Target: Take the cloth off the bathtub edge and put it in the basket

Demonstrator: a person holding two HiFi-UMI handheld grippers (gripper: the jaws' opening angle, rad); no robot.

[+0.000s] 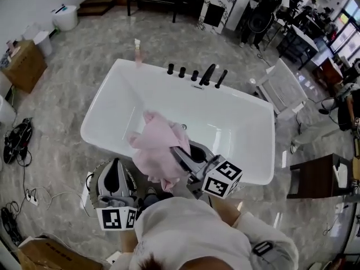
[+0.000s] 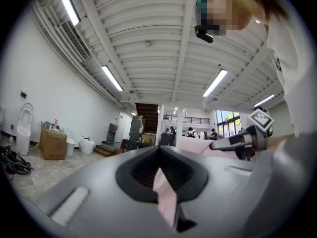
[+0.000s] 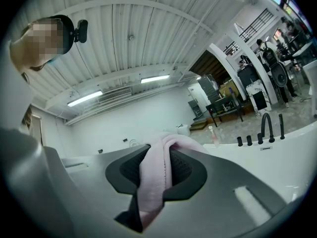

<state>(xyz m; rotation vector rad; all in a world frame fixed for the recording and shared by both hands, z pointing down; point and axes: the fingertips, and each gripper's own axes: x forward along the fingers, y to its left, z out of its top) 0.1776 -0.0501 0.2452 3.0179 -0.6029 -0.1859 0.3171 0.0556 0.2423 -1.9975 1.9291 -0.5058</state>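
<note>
A pale pink cloth hangs over the near rim of the white bathtub. My right gripper is shut on its lower part. In the right gripper view the cloth is folded between the dark pads of that gripper. My left gripper is to the left, over a round grey basket beside the tub. In the left gripper view the left gripper is shut on a pink strip the colour of the cloth. Further off, the right gripper shows there too.
Black taps line the tub's far rim. A cardboard box and a white bucket stand at the far left. Cables lie on the floor. At the right stands a dark wooden table.
</note>
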